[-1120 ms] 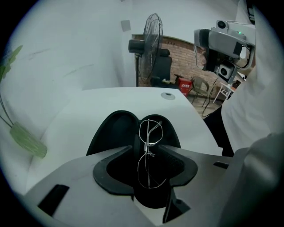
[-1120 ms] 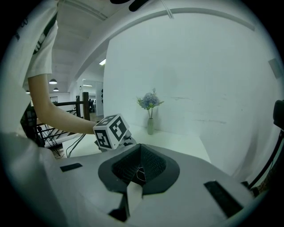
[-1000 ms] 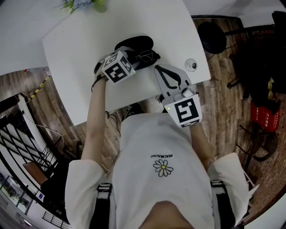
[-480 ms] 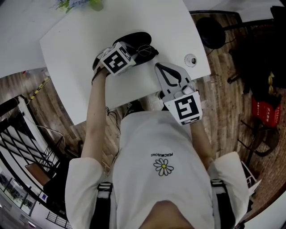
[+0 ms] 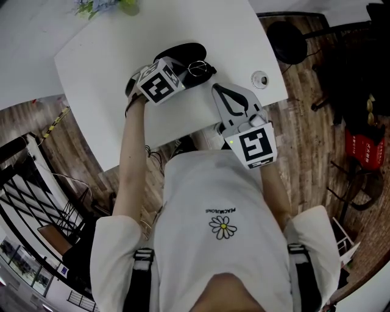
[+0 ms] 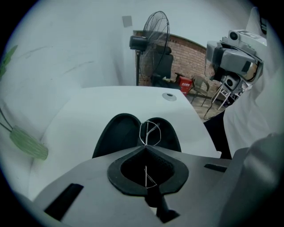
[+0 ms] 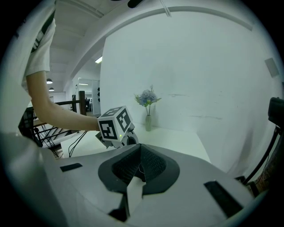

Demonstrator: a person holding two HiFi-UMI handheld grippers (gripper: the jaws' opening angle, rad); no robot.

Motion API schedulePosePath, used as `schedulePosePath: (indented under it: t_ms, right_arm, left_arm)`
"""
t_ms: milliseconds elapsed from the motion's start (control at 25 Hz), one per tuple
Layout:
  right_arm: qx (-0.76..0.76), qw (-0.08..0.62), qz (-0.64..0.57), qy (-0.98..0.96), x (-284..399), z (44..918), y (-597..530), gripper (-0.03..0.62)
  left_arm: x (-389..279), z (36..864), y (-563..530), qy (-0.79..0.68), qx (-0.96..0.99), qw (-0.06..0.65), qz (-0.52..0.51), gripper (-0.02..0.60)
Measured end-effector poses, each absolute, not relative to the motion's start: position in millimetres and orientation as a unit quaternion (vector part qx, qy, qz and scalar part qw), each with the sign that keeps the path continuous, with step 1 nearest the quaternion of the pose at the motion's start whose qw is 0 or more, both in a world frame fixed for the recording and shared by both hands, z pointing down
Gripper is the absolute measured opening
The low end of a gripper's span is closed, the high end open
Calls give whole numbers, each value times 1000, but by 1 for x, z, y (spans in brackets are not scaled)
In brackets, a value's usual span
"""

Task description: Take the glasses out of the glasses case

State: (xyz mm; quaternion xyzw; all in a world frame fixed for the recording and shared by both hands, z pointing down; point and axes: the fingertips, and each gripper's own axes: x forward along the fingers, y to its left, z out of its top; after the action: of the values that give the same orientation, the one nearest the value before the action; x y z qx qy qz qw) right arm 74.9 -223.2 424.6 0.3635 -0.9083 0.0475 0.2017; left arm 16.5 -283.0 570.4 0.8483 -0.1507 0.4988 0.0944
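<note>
A black glasses case (image 5: 181,55) lies open on the white table (image 5: 109,55); in the left gripper view its two halves (image 6: 116,134) spread just beyond the jaws. Thin wire-framed glasses (image 6: 149,131) stand up out of the case. My left gripper (image 5: 187,73) is shut on the glasses' frame, and the wire runs down between its closed fingertips (image 6: 145,149). My right gripper (image 5: 216,91) hovers near the table's front edge, to the right of the case, shut with nothing in it. From the right gripper (image 7: 140,149) view I see the left gripper's marker cube (image 7: 114,124).
A small round object (image 5: 260,80) sits at the table's right corner. A vase of flowers (image 5: 106,6) stands at the far edge. A standing fan (image 6: 153,40) and a black stool (image 5: 288,46) are off the table on the wooden floor.
The left gripper's jaws look to have drawn together at the glasses. Neither hand has shifted noticeably.
</note>
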Motion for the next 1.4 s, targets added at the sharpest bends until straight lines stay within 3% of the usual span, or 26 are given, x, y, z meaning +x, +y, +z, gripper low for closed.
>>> schedulePosePath:
  t_ms: [320, 1000, 1400]
  right_arm:
    - [385, 191, 35, -902, 76, 412, -226, 9]
    - [457, 115, -109, -875, 73, 317, -256, 9]
    - [522, 55, -162, -836, 78, 260, -257, 9]
  left_arm:
    - [23, 514, -301, -188, 868, 14, 459, 14]
    - [17, 287, -332, -393, 837, -283, 254, 14]
    - [-15, 184, -288, -516, 778, -342, 106, 14]
